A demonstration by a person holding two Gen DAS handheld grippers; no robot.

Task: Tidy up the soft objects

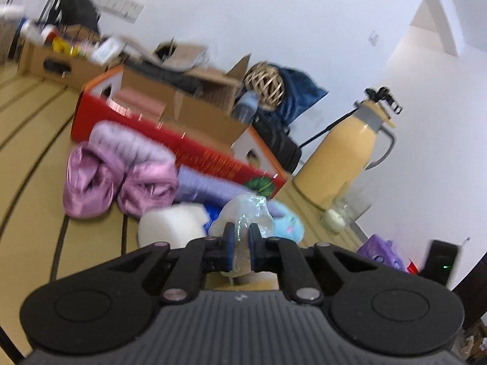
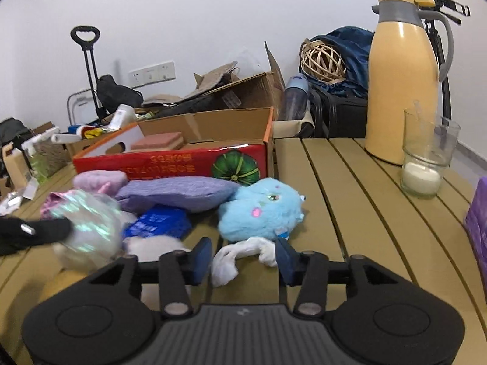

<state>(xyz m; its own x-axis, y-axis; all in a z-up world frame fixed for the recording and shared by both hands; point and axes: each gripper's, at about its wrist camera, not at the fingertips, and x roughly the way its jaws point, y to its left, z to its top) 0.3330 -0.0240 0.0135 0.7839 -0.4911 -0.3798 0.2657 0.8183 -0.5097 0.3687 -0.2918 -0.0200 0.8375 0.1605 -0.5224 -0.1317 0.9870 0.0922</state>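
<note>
Left claw [image 1: 241, 233]: pinching the clear crinkly bag [image 1: 250, 210], lifted a little, maybe.
Right claw [image 2: 243, 257]: spread apart, white cloth [image 2: 240, 257] lying between, not pressed.
Blue plush toy [image 2: 261, 210]: just behind the cloth.
Purple pillow [image 2: 179, 193]: beside the toy, on the surface [image 2: 350, 213].
Red box [image 2: 170, 159]: behind them.

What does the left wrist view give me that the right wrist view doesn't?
Left wrist only: the left claw shut on a clear plastic bag, and a shiny pink bundle near the red box.
Right wrist only: the right claw open over a white cloth, and a blue packet.
Both: the blue plush, purple cushion, yellow jug and glass.
</note>
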